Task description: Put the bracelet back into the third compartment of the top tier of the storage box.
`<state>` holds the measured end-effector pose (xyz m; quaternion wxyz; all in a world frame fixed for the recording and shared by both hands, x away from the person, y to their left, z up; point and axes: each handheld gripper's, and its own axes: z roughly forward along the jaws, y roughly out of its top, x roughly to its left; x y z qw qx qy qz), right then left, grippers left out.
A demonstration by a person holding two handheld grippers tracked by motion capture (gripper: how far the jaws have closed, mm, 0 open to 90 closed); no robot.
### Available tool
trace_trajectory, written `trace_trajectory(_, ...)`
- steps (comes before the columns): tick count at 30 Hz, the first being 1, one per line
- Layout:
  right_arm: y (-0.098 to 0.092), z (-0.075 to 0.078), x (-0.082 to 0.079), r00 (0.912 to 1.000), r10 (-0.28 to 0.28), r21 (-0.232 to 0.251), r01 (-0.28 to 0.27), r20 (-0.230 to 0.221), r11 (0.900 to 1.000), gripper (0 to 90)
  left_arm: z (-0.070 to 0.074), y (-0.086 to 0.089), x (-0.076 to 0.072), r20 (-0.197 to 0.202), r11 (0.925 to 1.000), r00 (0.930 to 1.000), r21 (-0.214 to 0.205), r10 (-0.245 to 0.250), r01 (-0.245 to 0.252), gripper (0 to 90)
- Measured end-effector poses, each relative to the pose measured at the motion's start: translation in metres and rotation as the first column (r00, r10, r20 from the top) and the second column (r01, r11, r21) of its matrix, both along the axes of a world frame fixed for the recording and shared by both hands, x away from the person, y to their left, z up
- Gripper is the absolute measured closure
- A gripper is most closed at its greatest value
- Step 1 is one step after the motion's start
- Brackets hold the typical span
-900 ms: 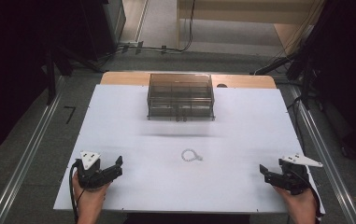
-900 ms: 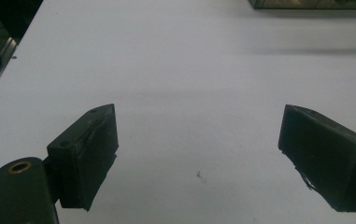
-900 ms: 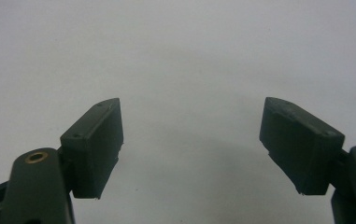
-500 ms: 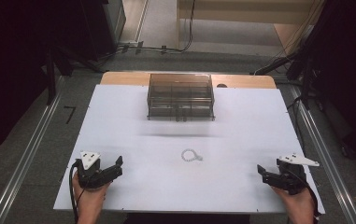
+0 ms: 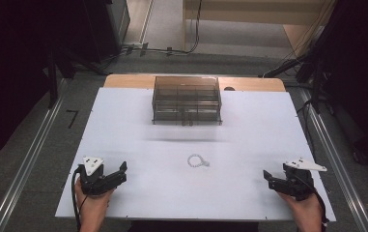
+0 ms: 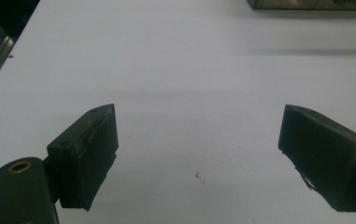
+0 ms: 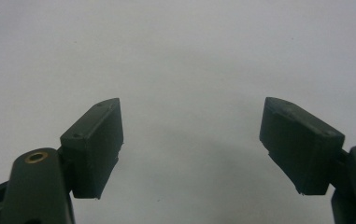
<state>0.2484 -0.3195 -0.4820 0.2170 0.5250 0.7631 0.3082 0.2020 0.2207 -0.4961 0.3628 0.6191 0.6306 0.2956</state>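
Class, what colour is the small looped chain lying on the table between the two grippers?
White or pale silver, barely darker than the table; the small looped chain shows best in the high view.

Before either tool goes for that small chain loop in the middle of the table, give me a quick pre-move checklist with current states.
1. Left tool open, nothing between its jaws: ok.
2. Right tool open, nothing between its jaws: ok.
3. Small pale looped chain lying apart from both tools on the white table: ok.
4. Bare surface between each tool and the chain: ok.
5. Dark translucent plastic compartment box standing at the far side, well behind the chain: ok.
6. Whether the box holds anything: cannot tell.
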Motion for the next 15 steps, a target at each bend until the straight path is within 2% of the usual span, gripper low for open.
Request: trace_trajectory(15,0.011,0.0,0.004,0.9997,0.026,-0.001,-0.026,-0.004,0.9997,20.3,-0.001,0.0,0.001,-0.001,1.0,1.0,-0.009,-0.002,0.002,12.2)
